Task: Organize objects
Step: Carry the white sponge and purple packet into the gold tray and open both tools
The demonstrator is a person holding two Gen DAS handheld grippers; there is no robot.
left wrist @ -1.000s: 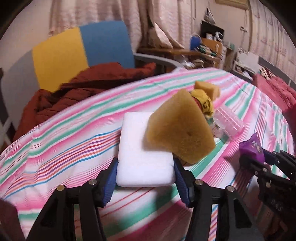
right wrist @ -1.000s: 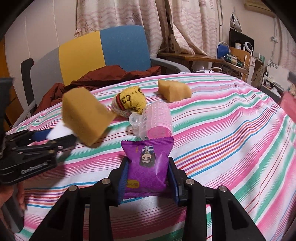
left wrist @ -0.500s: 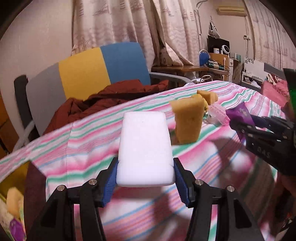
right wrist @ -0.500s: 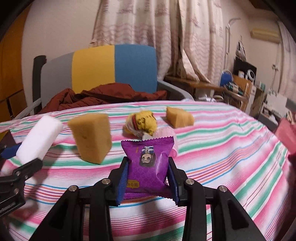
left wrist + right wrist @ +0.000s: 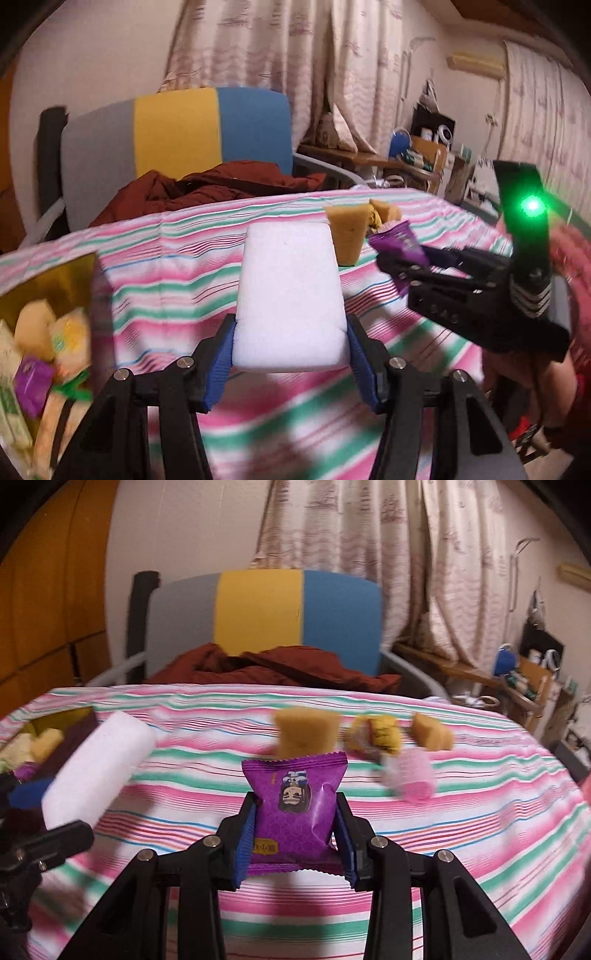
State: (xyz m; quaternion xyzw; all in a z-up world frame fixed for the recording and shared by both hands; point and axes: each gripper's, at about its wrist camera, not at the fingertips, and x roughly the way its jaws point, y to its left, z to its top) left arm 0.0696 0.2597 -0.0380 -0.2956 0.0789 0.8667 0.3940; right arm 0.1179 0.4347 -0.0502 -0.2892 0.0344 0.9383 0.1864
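My left gripper [image 5: 290,356] is shut on a white foam block [image 5: 290,295], held above the striped tablecloth [image 5: 177,266]. The right gripper [image 5: 295,834] is shut on a purple snack packet [image 5: 295,808]; it also shows at the right of the left wrist view, the packet [image 5: 397,243] sticking out of its jaws. On the cloth lie a tan sponge [image 5: 306,734], a yellow wrapped item [image 5: 376,734], a second tan piece [image 5: 432,733] and a pink clear plastic case [image 5: 412,777]. The white block [image 5: 96,768] appears at the left of the right wrist view.
A yellow-lined box [image 5: 40,332] at the table's left edge holds several sponges and packets. Behind the table stands a grey, yellow and blue chair [image 5: 266,616] with a dark red jacket [image 5: 288,668]. Cluttered shelves [image 5: 528,675] and curtains fill the right background.
Both grippers have swung left and risen with their loads. The box at the left edge has come into the left wrist view, and the loose items on the cloth now lie farther off.
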